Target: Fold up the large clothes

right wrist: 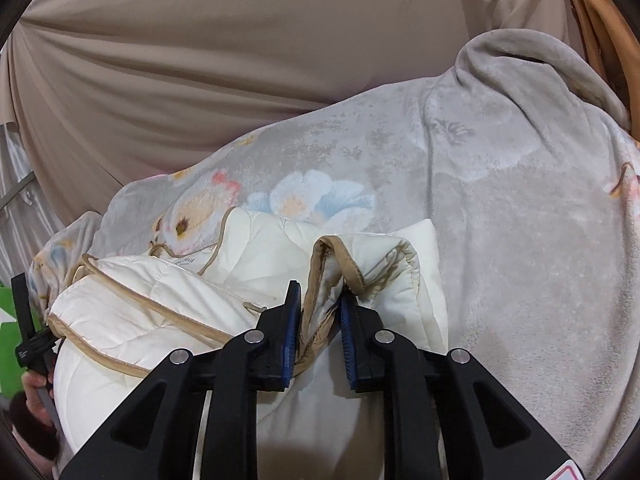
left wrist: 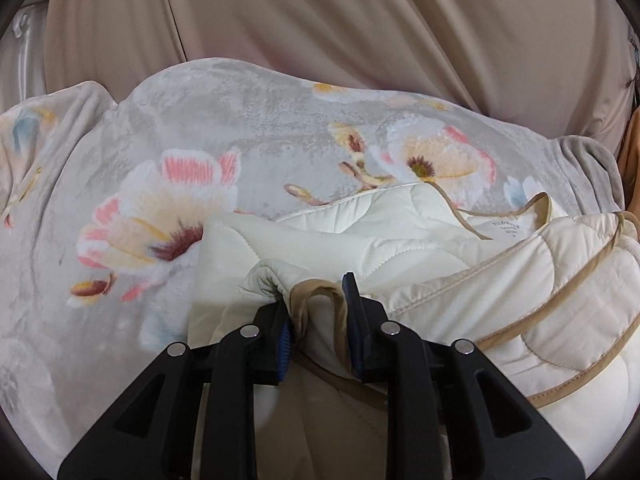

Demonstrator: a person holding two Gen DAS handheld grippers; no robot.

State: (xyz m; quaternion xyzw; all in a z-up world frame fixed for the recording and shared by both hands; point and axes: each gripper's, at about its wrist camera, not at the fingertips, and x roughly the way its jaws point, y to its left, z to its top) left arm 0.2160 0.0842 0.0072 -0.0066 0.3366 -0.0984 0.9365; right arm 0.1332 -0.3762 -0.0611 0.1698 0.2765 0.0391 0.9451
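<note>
Tongs first, nearest the lenses. Left tongs (left wrist: 314, 296): clenched lightly on a bunched, tan-bound corner of the cream quilted garment (left wrist: 440, 264); the fold fills the gap and touches both blue pads. Right tongs (right wrist: 320, 292): same condition, gripping a doubled tan-bound edge that stands upright between the pads. Grip looks loose on both sides (judgement).

Garment: bulk lies toward 3 o'clock in the left view and toward 9 o'clock in the right view, so it sits between the two hands. Collar label visible at mid-distance, lining up. Each hand holds one corner, presumably to carry that edge over and keep the fold square.

Support: garment rests on a grey plush blanket with a flower print (left wrist: 180, 128), which spreads from 9 to 3 o'clock beyond it. What lies under the blanket is hidden.

Background, 12 o'clock: beige draped cloth (left wrist: 320, 20). Orange rattan frame (right wrist: 592, 12) at 1 o'clock in the right view.

Status (judgement): fold under way, not flat yet.
</note>
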